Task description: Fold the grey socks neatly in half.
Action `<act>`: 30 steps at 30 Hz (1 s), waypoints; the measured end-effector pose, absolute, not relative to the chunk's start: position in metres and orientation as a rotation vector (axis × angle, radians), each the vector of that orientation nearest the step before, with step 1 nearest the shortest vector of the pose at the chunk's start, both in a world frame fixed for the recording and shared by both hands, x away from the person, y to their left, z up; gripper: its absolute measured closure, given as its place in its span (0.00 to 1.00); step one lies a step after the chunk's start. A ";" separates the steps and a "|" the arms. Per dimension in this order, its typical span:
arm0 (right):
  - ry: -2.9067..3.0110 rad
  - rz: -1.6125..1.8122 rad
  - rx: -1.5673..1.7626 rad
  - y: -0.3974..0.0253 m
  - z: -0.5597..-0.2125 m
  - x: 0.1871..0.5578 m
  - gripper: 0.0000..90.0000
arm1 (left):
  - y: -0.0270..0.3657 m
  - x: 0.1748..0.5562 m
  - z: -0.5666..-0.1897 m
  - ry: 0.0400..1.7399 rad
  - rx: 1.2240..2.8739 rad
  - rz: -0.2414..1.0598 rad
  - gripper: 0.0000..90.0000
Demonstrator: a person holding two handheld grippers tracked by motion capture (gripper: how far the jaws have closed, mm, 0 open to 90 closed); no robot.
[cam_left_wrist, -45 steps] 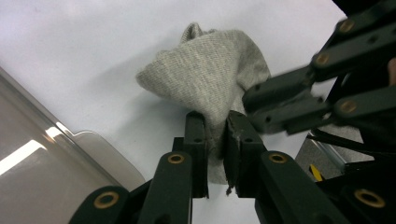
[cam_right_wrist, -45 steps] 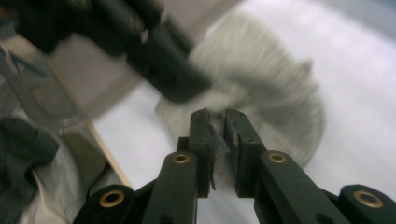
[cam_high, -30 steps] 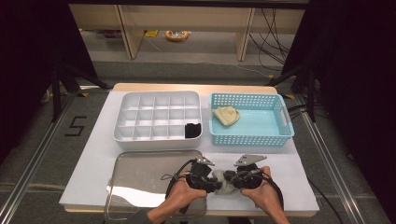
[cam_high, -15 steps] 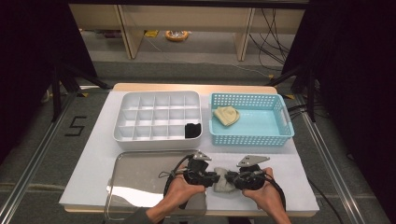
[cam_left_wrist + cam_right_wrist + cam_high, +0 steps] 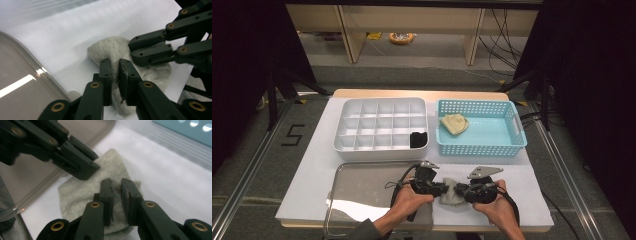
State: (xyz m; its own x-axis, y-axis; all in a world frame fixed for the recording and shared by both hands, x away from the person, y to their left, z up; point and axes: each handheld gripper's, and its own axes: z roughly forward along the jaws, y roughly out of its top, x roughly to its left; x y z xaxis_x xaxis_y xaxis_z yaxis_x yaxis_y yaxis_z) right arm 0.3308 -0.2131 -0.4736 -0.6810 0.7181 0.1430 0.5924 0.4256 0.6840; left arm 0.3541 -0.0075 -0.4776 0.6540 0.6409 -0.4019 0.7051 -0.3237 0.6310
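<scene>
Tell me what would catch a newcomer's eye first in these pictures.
Near the table's front edge, the left gripper and the right gripper face each other, both pinching one crumpled grey knitted cloth beside the shiny metal tray. Behind them stand a white compartment box with one black item, and a turquoise plastic basket holding a cream cloth.

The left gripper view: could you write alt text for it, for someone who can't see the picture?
Two black jaws of the left gripper pinch a fold of a grey sock lying on a white table cover. The right gripper comes in from the right and bites the same sock, and a shiny metal tray curves along the left.
</scene>
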 end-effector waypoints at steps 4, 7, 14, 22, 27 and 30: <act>2.517 1.103 1.136 -0.220 -0.461 0.323 0.90 | -0.006 0.352 -0.476 1.042 2.050 -0.086 0.91; 2.542 1.154 1.124 -0.218 -0.460 0.311 0.90 | -0.006 0.351 -0.475 1.043 2.041 -0.083 0.91; 2.590 1.121 1.081 -0.199 -0.474 0.307 0.91 | -0.006 0.347 -0.472 1.032 2.041 -0.075 0.91; 2.541 1.086 1.121 -0.212 -0.464 0.311 0.90 | -0.004 0.343 -0.466 1.000 2.052 -0.047 0.92; 2.524 1.093 1.147 -0.213 -0.475 0.317 0.90 | -0.009 0.341 -0.465 0.998 2.039 -0.049 0.93; 2.542 1.070 1.167 -0.215 -0.474 0.317 0.91 | -0.013 0.340 -0.465 0.996 2.041 -0.049 0.92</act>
